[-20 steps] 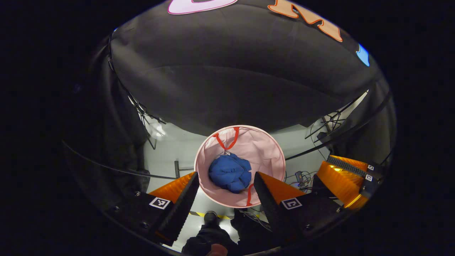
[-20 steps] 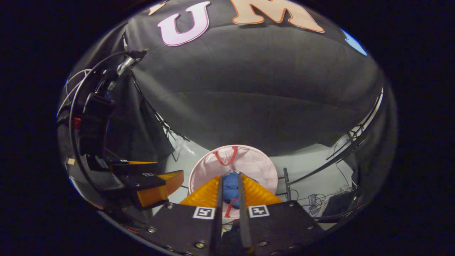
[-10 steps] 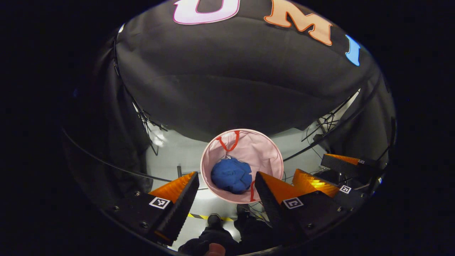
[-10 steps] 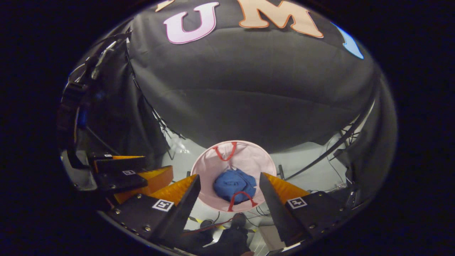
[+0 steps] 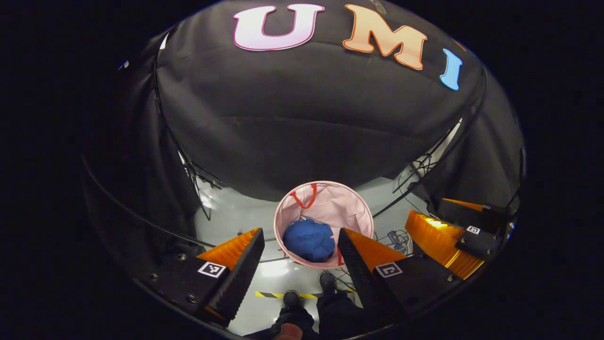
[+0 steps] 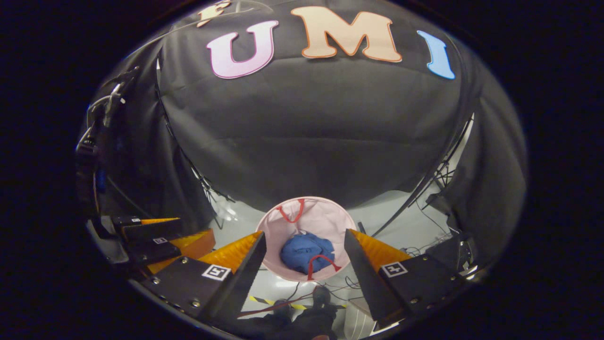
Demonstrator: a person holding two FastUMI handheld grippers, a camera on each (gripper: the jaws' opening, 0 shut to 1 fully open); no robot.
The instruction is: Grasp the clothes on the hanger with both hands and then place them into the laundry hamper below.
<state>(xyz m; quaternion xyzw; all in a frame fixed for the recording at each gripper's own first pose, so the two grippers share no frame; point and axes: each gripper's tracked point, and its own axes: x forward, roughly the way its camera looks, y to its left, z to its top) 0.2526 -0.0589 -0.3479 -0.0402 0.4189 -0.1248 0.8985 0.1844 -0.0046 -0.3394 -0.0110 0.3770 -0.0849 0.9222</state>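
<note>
Clothes (image 5: pixel 308 240) lie bunched in the bottom of the hamper (image 5: pixel 350 208) — the drop looks done — and your left gripper (image 5: pixel 299 257) and right gripper (image 6: pixel 305 259) both hang above it, jaws spread wide and holding nothing, so you seem finished.

Right gripper (image 6: pixel 304 257): fingers nearly closed a second ago, spread wide half a second ago and the same now, with the blue clothes (image 6: pixel 306 252) in the pink hamper (image 6: pixel 325 219) framed between them. Both grippers: raised since a second ago, so the hamper sits smaller and lower in each view and more of the booth wall shows above. Left gripper (image 5: pixel 299 257): the person's shoes (image 5: pixel 326 281) have come into plainer sight on the floor (image 5: pixel 236 215) below the hamper.
</note>
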